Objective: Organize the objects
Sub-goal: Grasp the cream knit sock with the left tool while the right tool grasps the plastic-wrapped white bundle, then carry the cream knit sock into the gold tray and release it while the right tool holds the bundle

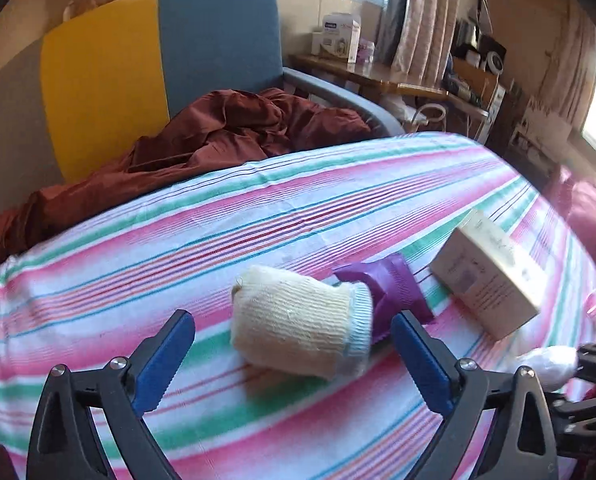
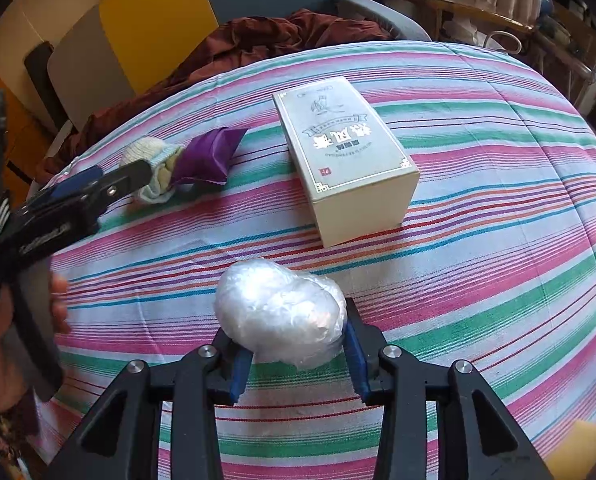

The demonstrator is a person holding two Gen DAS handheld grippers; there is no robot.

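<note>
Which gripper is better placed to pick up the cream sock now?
Left. The left gripper stands open with the cream sock between its fingers, while the right gripper is shut on the plastic bundle.

Yellow block half off-frame

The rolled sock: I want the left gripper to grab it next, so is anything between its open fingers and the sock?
Nothing visible. The left gripper is open with the sock straight ahead between its fingers; the purple pouch touches the sock's far end only.
</note>
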